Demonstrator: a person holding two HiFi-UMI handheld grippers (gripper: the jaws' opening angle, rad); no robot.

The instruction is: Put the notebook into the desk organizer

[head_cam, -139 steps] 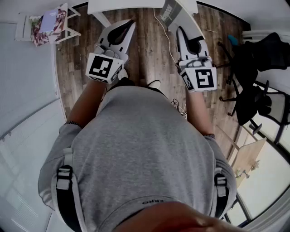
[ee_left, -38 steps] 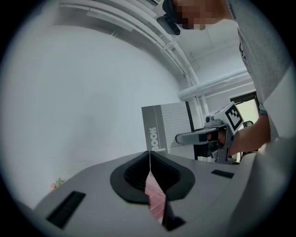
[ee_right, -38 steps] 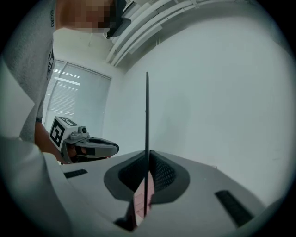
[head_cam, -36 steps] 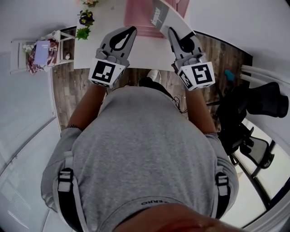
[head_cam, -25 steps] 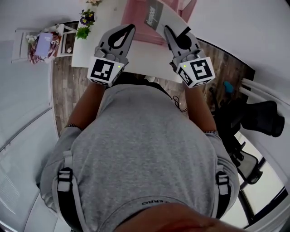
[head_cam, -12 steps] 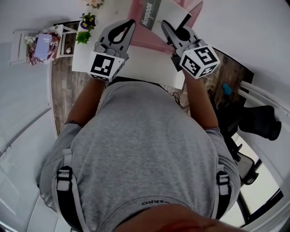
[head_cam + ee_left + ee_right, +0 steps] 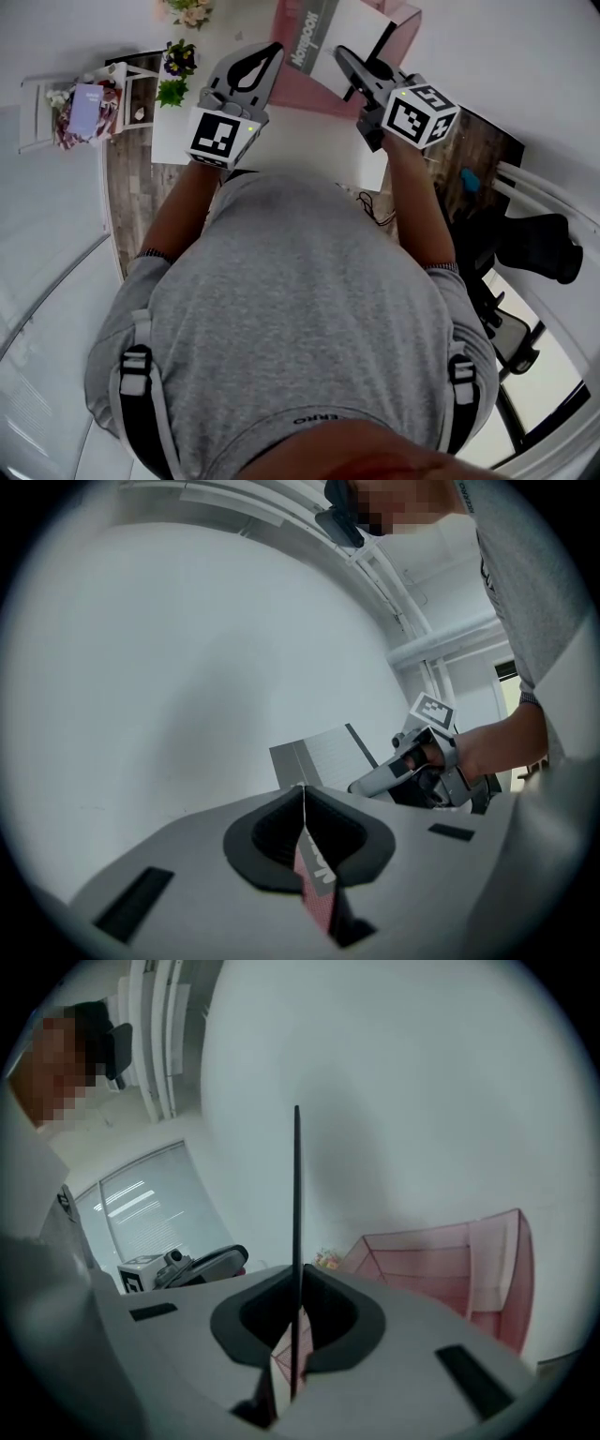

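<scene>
The notebook (image 7: 349, 28) has a white cover and a grey spine strip with print. My right gripper (image 7: 345, 58) is shut on its lower edge and holds it upright over the pink desk organizer (image 7: 305, 86) on the white table (image 7: 169, 136). In the right gripper view the notebook (image 7: 296, 1194) shows edge-on as a thin dark line between the jaws, with the organizer (image 7: 441, 1265) just behind it. My left gripper (image 7: 270, 49) is shut and empty, to the left of the notebook. From the left gripper view, the notebook (image 7: 319, 757) stands ahead with the right gripper (image 7: 394, 775) below it.
Small flower pots (image 7: 176, 64) stand on the table's left end. A white rack with magazines (image 7: 82, 105) is at the far left on the floor. A black office chair (image 7: 534, 246) stands to the right, over wood flooring.
Both grippers have moved forward from above the floor to over the table. The right one has carried the notebook up to the pink organizer and tilted to the right.
</scene>
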